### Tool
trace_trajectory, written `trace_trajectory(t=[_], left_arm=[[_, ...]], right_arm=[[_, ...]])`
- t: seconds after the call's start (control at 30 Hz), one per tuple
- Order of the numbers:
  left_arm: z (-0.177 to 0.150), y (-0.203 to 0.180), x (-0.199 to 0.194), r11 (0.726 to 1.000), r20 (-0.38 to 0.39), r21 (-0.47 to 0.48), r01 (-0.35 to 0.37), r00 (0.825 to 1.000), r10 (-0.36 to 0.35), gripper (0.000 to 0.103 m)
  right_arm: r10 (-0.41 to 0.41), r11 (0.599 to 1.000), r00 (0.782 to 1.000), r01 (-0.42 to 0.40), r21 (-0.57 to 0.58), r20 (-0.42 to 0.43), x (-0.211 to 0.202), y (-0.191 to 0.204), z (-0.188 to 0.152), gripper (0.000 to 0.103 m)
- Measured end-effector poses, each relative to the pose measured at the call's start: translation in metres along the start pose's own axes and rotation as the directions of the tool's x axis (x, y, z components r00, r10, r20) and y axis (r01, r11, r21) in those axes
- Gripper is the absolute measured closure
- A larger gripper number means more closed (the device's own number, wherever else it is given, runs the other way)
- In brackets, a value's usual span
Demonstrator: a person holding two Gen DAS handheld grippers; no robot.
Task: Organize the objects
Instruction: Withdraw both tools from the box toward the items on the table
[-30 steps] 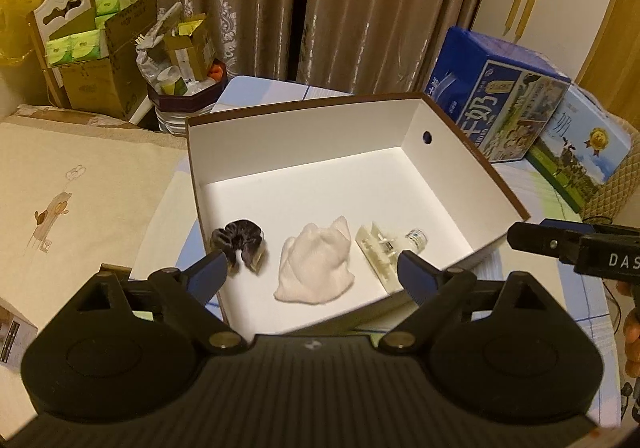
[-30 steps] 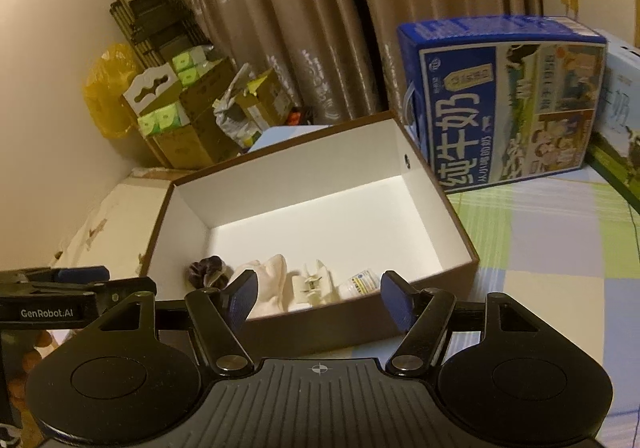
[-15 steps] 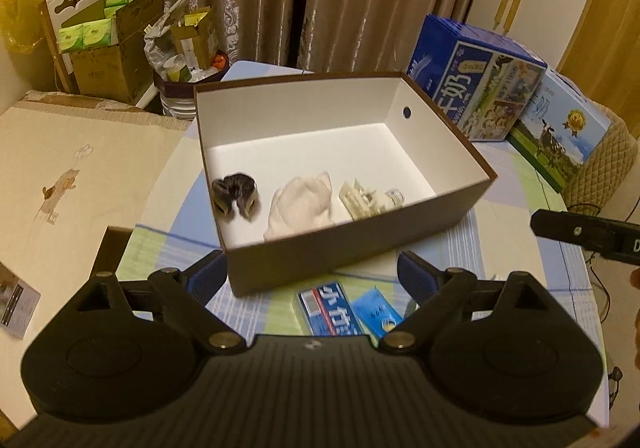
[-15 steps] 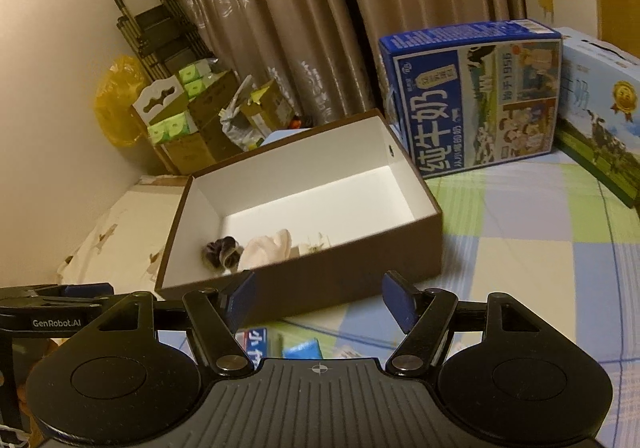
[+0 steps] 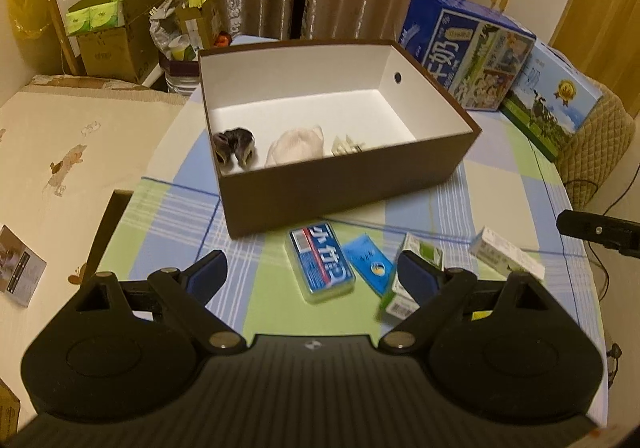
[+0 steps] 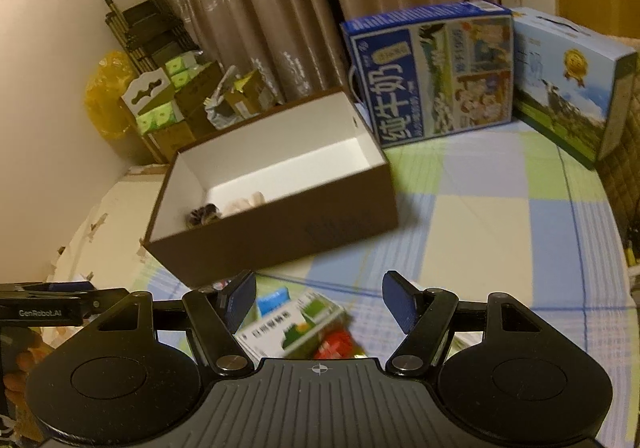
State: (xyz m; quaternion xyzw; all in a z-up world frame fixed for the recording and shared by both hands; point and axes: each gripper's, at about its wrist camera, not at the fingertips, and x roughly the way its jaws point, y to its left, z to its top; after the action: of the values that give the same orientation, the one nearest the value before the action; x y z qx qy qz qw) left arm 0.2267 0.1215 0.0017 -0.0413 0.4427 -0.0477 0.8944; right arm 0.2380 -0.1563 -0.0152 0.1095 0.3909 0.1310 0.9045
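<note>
Left wrist view: the left gripper (image 5: 312,272) fills the lower half of the frame, its blue-padded jaws spread wide with nothing between them. Above centre stands a brown cardboard box with a white interior (image 5: 348,191), open at the top, on a checked blue, green and white tablecloth (image 5: 176,215). Along the box's near inside wall lie a dark scrunchie (image 5: 234,143) at the left, a pale pink cloth bundle (image 5: 296,147) in the middle and a cream plastic hair clip (image 5: 346,145) to its right, partly hidden by the wall. Just below the box on the cloth lies a flat blue-labelled clear plastic case (image 5: 322,268); beside it to the right is a small blue packet (image 5: 368,262), then a green-and-white carton (image 5: 420,254) partly behind the right-hand finger, and further right a white carton (image 5: 506,258). At the right edge a black bar of the other gripper's handle shows. Two large blue milk cartons (image 5: 468,51) stand at upper right.

Right wrist view: the right gripper (image 6: 320,302) sits at the bottom centre, jaws also wide apart and holding nothing. Between and below its fingers, blurred, lies a green-and-white carton (image 6: 288,332) with something red (image 6: 336,344) beside it that cannot be made out. The brown box (image 6: 280,232) is at centre left, the milk cartons (image 6: 432,75) at upper right.
</note>
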Motion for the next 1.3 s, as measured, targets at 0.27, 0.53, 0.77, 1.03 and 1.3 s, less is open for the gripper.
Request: trace_trajectory(t=[0.27,0.53,0.77,1.03,1.3], left_arm=[[-0.018,-0.013,-0.004,1.0,-0.028,0.018,-0.003,1.0,0.003,0.013],[-0.031,-0.023,-0.006,1.0,-0.046,0.022,-0.005,0.999,0.006,0.013],[-0.04,-0.03,-0.003,1.0,-0.063,0.017,-0.015,0.998,0.016,0.013],[-0.052,-0.037,0.003,1.0,-0.097,0.018,-0.013,0.995,0.015,0.013],[-0.055,-0.039,0.007,1.0,-0.112,0.02,-0.018,0.993,0.021,0.013]], right_arm=[[-0.015,1.0,1.0,0.015,0.019,-0.014,-0.018,-0.015,-0.019,0.036],[-0.016,1.0,0.999,0.017,0.024,-0.041,-0.024,-0.024,-0.033,0.036],[-0.006,1.0,0.997,0.008,0.023,-0.072,-0.02,-0.029,-0.042,0.036],[0.012,1.0,0.993,-0.009,0.026,-0.115,-0.015,-0.034,-0.055,0.035],[0.003,1.0,0.991,0.0,0.022,-0.137,-0.011,-0.04,-0.064,0.034]])
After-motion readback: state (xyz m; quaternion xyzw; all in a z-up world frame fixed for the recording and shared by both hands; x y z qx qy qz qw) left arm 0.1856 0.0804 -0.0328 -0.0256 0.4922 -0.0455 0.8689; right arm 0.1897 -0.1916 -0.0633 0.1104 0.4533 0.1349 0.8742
